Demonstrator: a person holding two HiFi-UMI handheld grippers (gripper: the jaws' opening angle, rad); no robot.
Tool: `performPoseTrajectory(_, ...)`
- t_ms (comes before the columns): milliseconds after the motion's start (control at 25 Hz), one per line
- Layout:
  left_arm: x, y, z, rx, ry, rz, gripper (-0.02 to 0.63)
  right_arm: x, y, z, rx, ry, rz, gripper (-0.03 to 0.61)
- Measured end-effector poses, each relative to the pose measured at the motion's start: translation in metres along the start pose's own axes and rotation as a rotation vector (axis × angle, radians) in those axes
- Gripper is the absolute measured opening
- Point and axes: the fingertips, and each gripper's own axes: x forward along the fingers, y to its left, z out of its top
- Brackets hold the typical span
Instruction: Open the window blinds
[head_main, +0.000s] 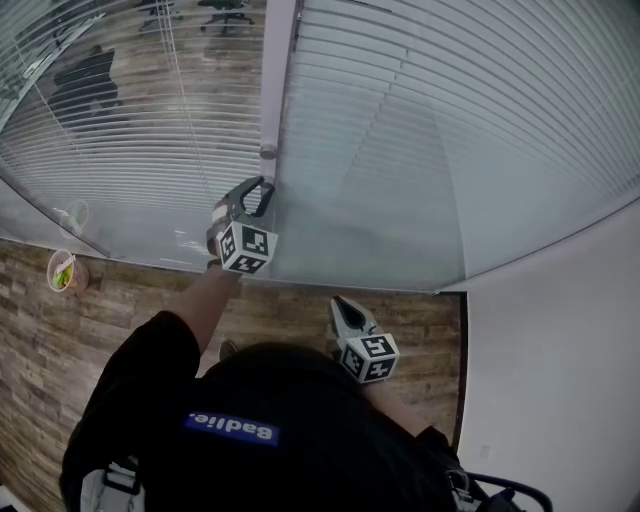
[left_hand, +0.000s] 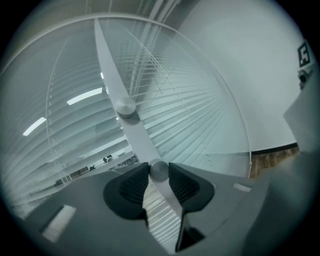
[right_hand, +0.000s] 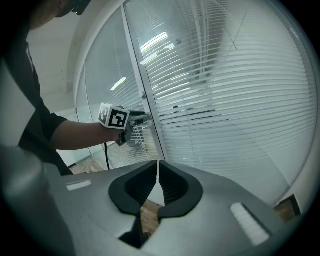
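Observation:
A glass wall holds white slatted blinds (head_main: 450, 130) on both sides of a grey frame post (head_main: 278, 70). Two round grey knobs sit on the post; the upper knob (left_hand: 125, 107) is free. My left gripper (head_main: 264, 190) reaches to the post and is shut on the lower knob (left_hand: 159, 170), a pad pressed against each side. The left pane's blinds (head_main: 120, 140) show a room behind them through the slats. My right gripper (right_hand: 158, 167) hangs back from the glass, jaws shut with nothing between them. It sees the left gripper (right_hand: 142, 119) at the post.
Wood floor (head_main: 60, 340) runs along the foot of the glass. A small bowl (head_main: 66, 271) with something green stands on it at the left. A white wall (head_main: 560, 380) closes off the right side. The person's dark sleeve (head_main: 140, 390) fills the lower middle.

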Motion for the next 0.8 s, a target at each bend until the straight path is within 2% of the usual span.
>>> performPoseTrajectory(480,0.000,0.007,0.003,-0.306,0.003,-0.007,0.121,0.001,-0.001,0.000,0.010,-0.003,0.006,0.015)
performPoseTrajectory(800,0.002,0.011,-0.001,-0.582,0.025,-0.025,0.121,0.002,-0.002,-0.001,0.020,-0.004,0.010,0.014)
